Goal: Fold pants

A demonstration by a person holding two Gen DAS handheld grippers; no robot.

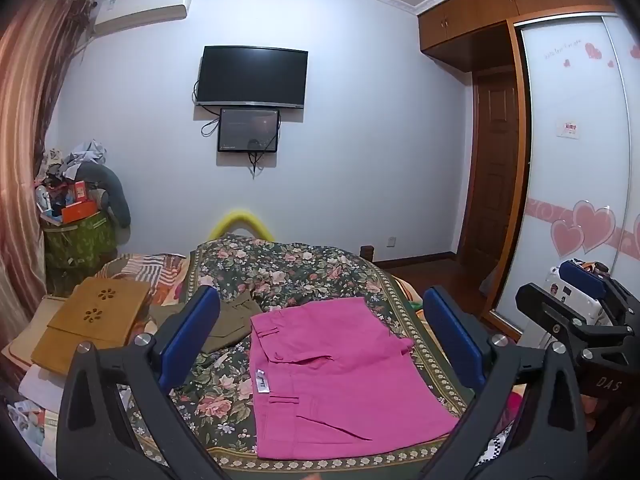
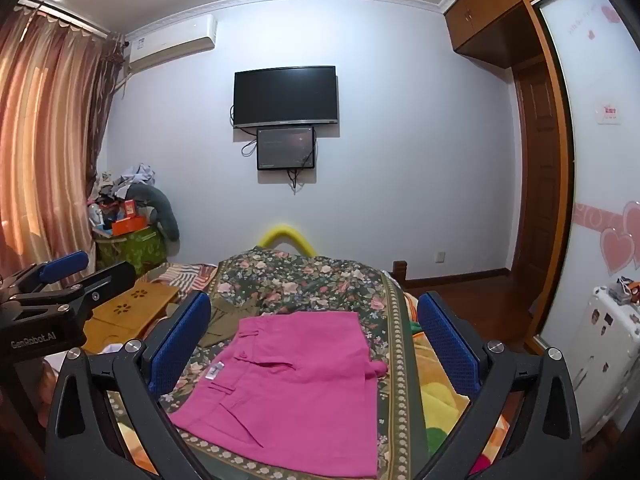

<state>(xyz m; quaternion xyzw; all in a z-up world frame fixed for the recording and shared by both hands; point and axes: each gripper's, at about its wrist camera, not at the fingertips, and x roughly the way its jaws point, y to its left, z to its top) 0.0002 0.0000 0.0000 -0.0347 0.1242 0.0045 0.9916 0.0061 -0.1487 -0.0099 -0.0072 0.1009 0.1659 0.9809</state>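
"GenRobot.AI" is printed on the left gripper [image 2: 64, 270]. Folded pink pants [image 1: 340, 376] are laid on a floral bedspread [image 1: 288, 268] beneath a wall-mounted television [image 1: 252, 76]. Both the left and the right gripper [image 2: 314, 344] are held wide open, empty.

Ahead of me a pale wall [image 1: 360, 140] carries a dark television [image 1: 252, 76] with a smaller screen [image 1: 248, 130] just below it. An air conditioner [image 1: 144, 8] sits high beside striped curtains [image 2: 44, 120]. To my right stand a wooden door [image 1: 494, 160] and a heart-patterned wardrobe [image 1: 572, 160].
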